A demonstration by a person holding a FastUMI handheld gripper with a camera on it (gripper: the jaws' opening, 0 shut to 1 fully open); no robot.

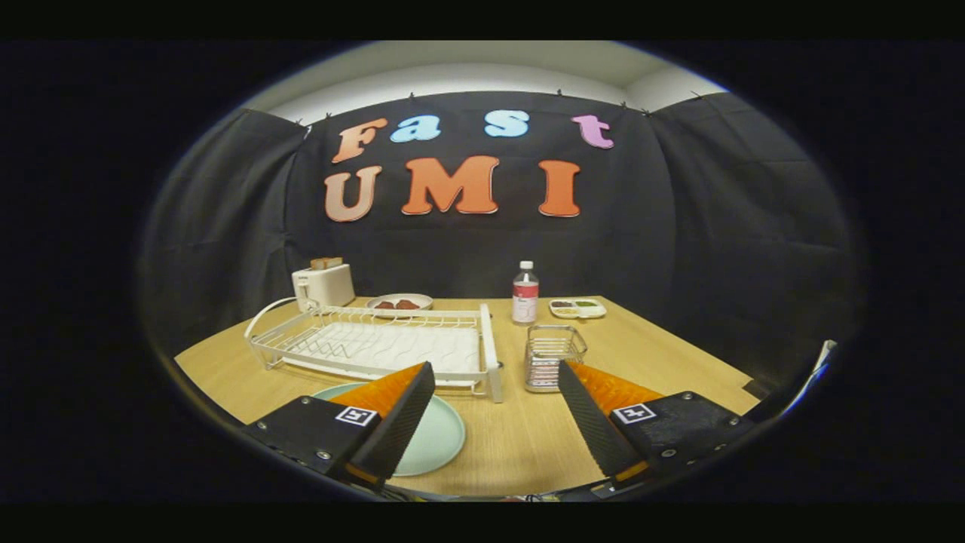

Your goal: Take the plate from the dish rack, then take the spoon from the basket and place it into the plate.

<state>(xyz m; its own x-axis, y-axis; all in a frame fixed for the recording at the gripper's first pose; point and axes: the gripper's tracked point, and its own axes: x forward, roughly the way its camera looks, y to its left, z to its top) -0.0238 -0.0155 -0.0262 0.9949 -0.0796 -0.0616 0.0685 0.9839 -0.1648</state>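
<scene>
While your wooden counter (528,445) carries the empty white dish rack (377,347), the pale plate (441,441) lies flat beside your left finger; the wire basket (554,354) stands ahead; your hand-held gripper (494,426) gapes wide, holding nothing.

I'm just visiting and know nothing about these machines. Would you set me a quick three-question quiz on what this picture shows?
1. True or false: the plate is still standing in the dish rack.
2. What stands just beyond the right finger: A) toaster, B) wire basket, C) bottle?
3. Fill in: the gripper fingers are spread ____, holding nothing.

Key
1. False: it lies flat on the table, partly under the left finger.
2. B
3. open
</scene>
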